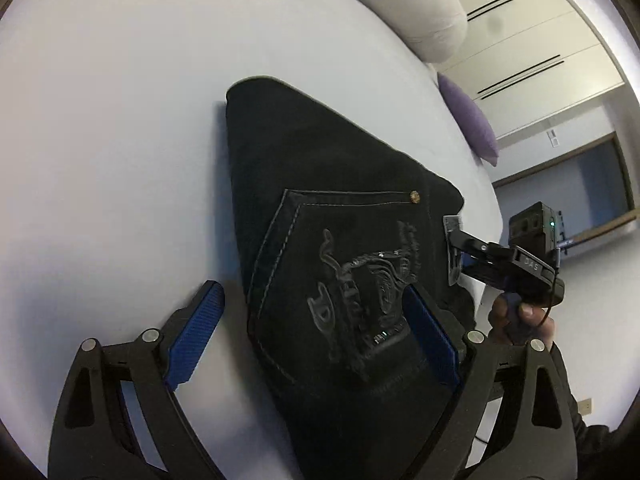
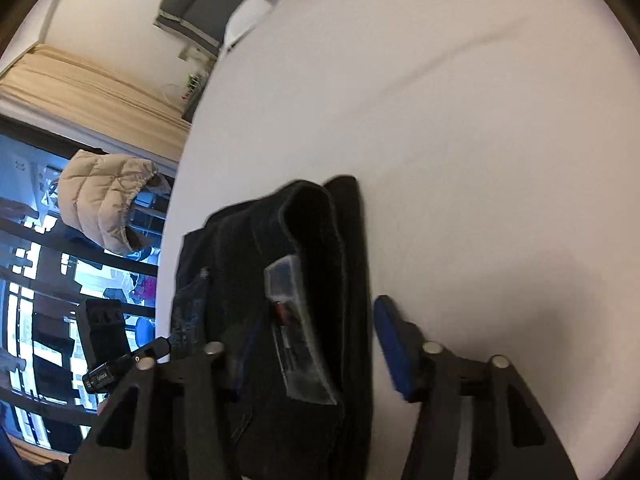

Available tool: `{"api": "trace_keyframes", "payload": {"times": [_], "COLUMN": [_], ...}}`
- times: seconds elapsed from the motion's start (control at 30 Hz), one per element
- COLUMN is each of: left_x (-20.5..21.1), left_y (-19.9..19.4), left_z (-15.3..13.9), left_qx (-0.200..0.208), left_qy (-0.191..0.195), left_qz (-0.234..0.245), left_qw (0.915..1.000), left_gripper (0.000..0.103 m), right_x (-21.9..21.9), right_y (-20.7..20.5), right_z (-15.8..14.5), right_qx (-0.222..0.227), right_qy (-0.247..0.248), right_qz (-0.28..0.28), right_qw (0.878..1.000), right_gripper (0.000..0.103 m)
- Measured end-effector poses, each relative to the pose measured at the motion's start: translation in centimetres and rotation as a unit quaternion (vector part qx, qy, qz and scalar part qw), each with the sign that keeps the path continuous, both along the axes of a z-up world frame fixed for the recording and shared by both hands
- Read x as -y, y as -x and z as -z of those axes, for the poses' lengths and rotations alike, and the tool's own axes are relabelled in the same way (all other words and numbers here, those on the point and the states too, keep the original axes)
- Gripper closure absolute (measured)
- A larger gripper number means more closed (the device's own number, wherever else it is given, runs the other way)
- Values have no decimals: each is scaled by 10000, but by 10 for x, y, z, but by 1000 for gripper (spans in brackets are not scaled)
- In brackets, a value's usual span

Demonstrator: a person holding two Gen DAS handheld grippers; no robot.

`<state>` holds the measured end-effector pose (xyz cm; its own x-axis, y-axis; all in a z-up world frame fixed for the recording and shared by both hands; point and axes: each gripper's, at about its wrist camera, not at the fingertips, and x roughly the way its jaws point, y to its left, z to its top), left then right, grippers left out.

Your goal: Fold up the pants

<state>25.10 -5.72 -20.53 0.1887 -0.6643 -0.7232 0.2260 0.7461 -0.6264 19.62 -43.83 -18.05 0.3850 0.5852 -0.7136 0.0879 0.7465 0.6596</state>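
Black jeans (image 1: 320, 184) lie folded into a thick bundle on a white bed (image 1: 112, 120), back pocket with embroidery facing up. My left gripper (image 1: 316, 312) is open, its blue pads (image 1: 196, 332) straddling the near end of the bundle. In the right wrist view the jeans (image 2: 320, 240) show their waistband end, with an inner label. My right gripper (image 2: 288, 328) is open around that end; one blue pad (image 2: 394, 344) rests on the sheet, the other finger is hidden by cloth. The right gripper also shows in the left wrist view (image 1: 456, 248) at the waistband.
A white bolster (image 1: 412, 4) and a purple pillow (image 1: 472, 120) lie at the bed's far edge, with wardrobe doors (image 1: 532, 40) behind. In the right wrist view a beige puffer jacket (image 2: 108, 200) hangs by a window beyond the bed edge.
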Motion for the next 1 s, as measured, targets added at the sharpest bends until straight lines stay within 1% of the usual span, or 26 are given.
{"api": "trace_keyframes", "payload": {"times": [0.03,0.1,0.13,0.17,0.2,0.23,0.3,0.33,0.37,0.4,0.47,0.5,0.57,0.63,0.7,0.77,0.83,0.87,1.0], "left_x": [0,8,13,19,19,21,24,24,29,31,30,26,18,9,-6,-21,-34,-41,-61], "left_y": [-1,-8,-10,-13,-11,-12,-15,-15,-17,-16,-14,-13,-17,-22,-35,-54,-76,-90,-135], "left_z": [-2,1,1,4,4,4,5,3,5,3,-2,-5,-14,-30,-51,-67,-80,-85,-86], "left_qx": [17,-47,-58,-116,-141,-154,-177,-151,-100,-48,28,33,88,250,501,658,809,909,921], "left_qy": [15,7,13,-135,-192,-179,-131,-82,-62,-82,-79,-38,67,34,-67,-106,-287,-451,-787], "left_qz": [10,86,172,240,252,246,203,194,198,206,195,152,125,91,4,-110,-161,-180,-271], "left_qw": [10000,10000,9998,9996,9994,9994,9996,9997,9997,9997,9998,9999,9999,9996,9987,9977,9962,9947,9923], "left_gripper": [12,17,24,43,51,55,65,68,74,78,81,82,82,83,83,83,83,83,83], "right_x": [-1,-3,-5,-8,-10,-11,-16,-20,-25,-31,-38,-41,-47,-55,-66,-80,-95,-107,-142], "right_y": [-2,-6,-7,-9,-9,-8,-8,-6,-5,-3,-2,-2,-4,-9,-24,-45,-66,-82,-131], "right_z": [2,5,5,4,3,1,-4,-8,-14,-20,-32,-38,-54,-68,-82,-91,-95,-97,-92], "right_qx": [13,-31,-51,-61,-60,-54,-1,43,111,179,324,406,582,746,909,1029,1102,1126,1120], "right_qy": [-58,-110,-105,-37,52,148,326,432,623,818,1048,1076,1025,967,895,859,820,776,756], "right_qz": [-10,5,-16,-67,-111,-149,-193,-208,-243,-275,-318,-337,-375,-441,-530,-609,-687,-735,-838], "right_qw": [10000,9999,9999,10000,9999,9998,9993,9988,9977,9961,9935,9928,9923,9915,9904,9891,9881,9879,9873], "right_gripper": [51,54,58,61,65,69,76,79,80,81,83,84,85,85,85,85,85,85,85]}}
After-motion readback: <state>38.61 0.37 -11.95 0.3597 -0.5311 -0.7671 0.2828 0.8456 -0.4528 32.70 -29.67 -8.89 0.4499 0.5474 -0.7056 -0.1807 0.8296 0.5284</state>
